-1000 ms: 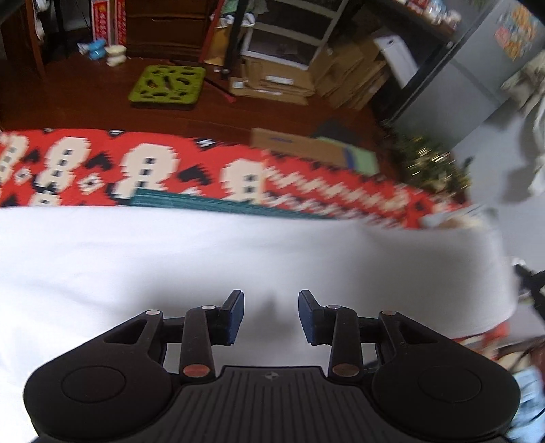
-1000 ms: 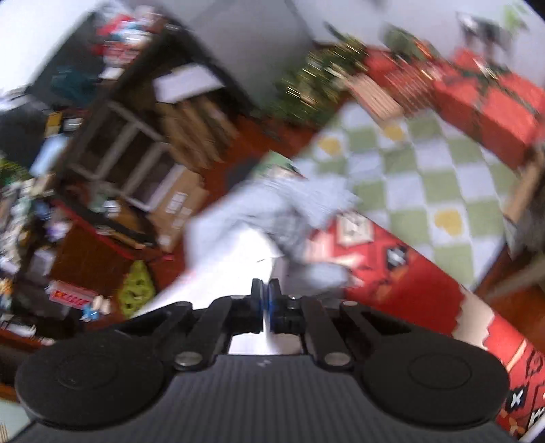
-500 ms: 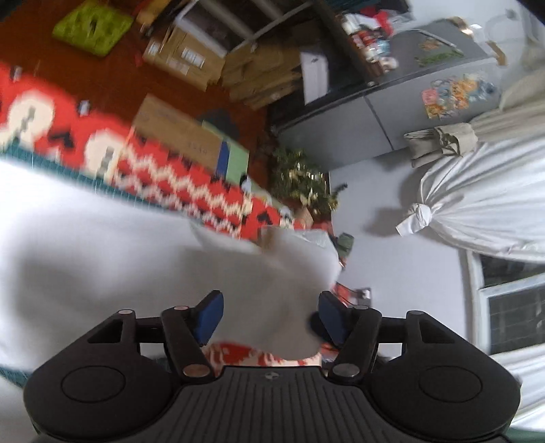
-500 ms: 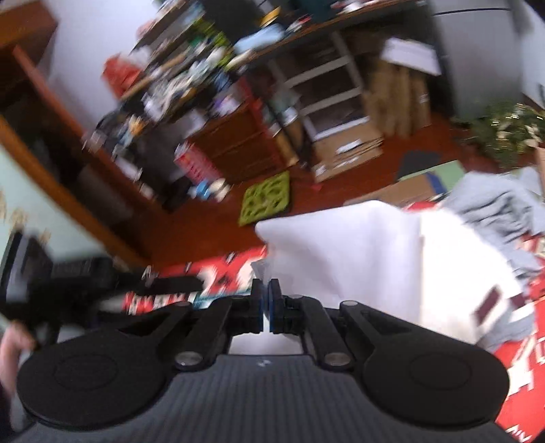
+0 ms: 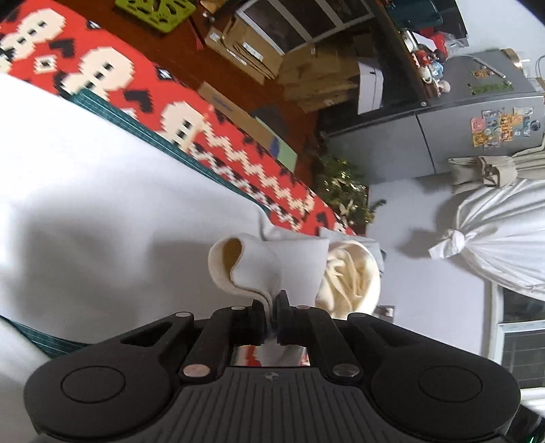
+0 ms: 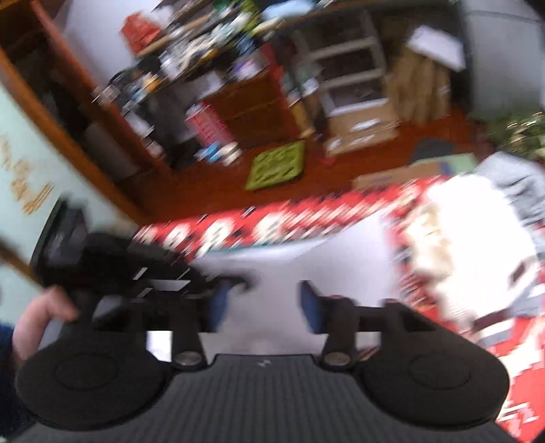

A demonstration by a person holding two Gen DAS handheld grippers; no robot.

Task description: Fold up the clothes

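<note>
- A cluttered room: grey fridge, stacked cardboard boxes.
- A red patterned cloth covers the surface.
- A white garment lies spread across it.
- The left gripper pinches its cuff.
- The right gripper gapes wide, empty.

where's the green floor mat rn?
The green floor mat sits upper centre in the right wrist view, on the wooden floor beyond the red patterned blanket, before the cluttered shelves; the left wrist view shows it top left.
</note>
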